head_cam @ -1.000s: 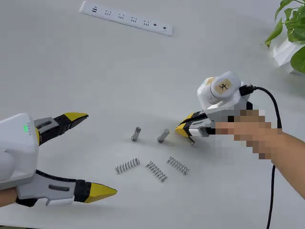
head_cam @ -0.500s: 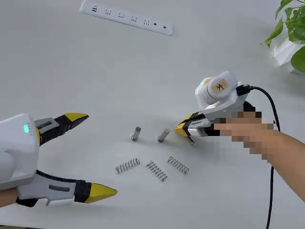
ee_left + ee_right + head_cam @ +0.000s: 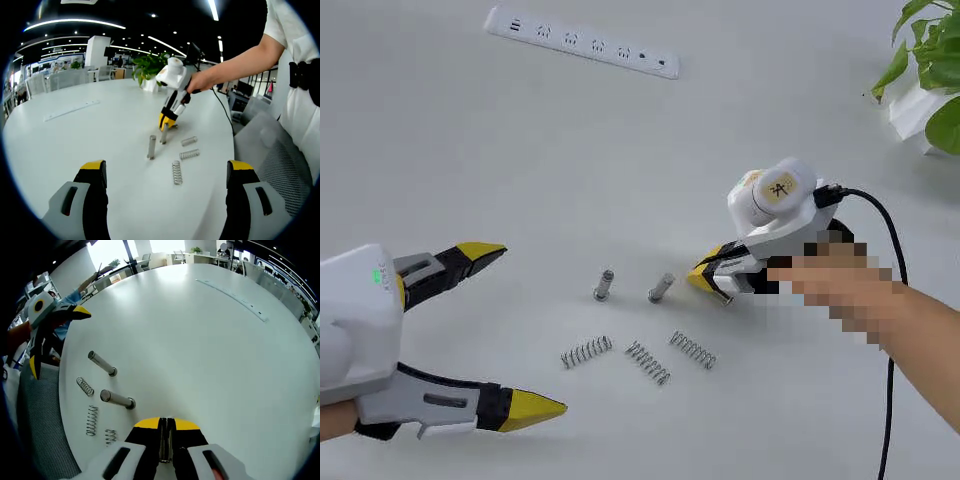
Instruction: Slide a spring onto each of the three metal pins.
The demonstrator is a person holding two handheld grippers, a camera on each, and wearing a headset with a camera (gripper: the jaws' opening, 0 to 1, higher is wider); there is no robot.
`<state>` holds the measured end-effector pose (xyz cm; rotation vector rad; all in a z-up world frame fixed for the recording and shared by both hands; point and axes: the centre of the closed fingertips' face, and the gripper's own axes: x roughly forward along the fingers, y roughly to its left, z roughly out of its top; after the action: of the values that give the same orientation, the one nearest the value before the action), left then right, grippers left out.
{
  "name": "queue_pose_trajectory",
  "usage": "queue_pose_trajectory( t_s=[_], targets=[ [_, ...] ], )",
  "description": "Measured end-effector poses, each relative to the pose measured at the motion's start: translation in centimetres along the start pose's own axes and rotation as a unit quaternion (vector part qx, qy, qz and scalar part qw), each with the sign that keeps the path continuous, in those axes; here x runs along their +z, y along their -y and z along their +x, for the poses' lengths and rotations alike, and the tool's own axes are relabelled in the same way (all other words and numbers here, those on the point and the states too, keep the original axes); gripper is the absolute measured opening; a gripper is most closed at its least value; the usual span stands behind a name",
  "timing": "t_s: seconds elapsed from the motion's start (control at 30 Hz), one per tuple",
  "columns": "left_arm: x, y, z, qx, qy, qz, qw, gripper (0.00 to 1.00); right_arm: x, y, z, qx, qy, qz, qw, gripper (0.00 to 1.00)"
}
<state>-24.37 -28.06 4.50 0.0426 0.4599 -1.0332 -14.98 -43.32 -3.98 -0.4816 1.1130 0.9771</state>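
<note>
Right gripper (image 3: 710,282) clamps pin (image 3: 722,296); left gripper (image 3: 516,328) spread.

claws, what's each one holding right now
left claw: open, empty
right claw: closed on a metal pin

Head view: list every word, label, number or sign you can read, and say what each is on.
Round tan sticker on the right gripper: one dark mark, too blurred to read.
Power strip: sockets and a switch show, with no legible print.
No quotable text in the views.
</note>
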Motion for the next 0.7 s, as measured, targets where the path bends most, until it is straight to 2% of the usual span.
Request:
queue_pose_trajectory(
  t_s=[0.7],
  targets=[
    [0.0,0.2,-0.1,-0.001,-0.002,0.004,1.0,0.99,0.8,-0.8,-2.2,-0.007,0.034,-0.006,0.9994,0.05]
  ],
)
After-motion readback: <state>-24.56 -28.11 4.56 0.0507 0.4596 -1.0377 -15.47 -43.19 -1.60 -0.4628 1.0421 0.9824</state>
